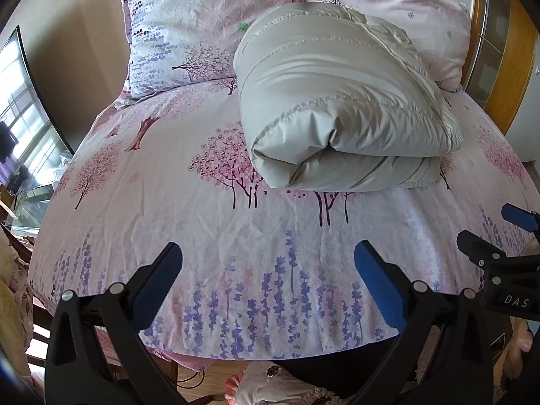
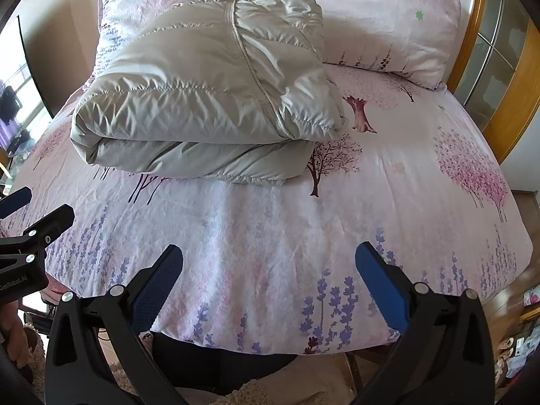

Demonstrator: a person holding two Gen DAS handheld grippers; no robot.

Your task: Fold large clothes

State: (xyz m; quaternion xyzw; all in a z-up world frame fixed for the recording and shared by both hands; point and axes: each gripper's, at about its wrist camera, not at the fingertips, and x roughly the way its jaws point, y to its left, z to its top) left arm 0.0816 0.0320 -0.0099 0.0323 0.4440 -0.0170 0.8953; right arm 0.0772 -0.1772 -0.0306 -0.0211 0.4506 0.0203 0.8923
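the padded jacket (image 1: 341,108) lies on the bed sheet (image 1: 202,222) as a thick folded bundle, toward the far half of the bed, its far edge against the two pillows (image 1: 189,23). in the right wrist view the same bundle sits far and left of centre, with a piped seam running across its top layer. the near stretch of sheet between the bundle and the bed's near edge is bare.

the left gripper (image 1: 268,263) hangs over the near edge of the bed with its jaws spread wide and nothing between them. the right gripper (image 2: 268,263) does the same a little to the right, jaws released and empty; each one shows at the side of the other's view, so they are near each other and well apart from the jacket.

judging from how the bundle lies, the folding looks all but done and what remains is tidying. to do that well, the puffy fill is the thing to mind: it springs back, so any last press should come down flat on the top layer and squeeze air toward the open side, not toward the rolled near-left corner. the near edge shows layers that do not line up neatly; if they are to be squared, each gripper should take a corner through all layers at once, since pinching only the slippery outer shell would slide it off the layers below and open the fold.
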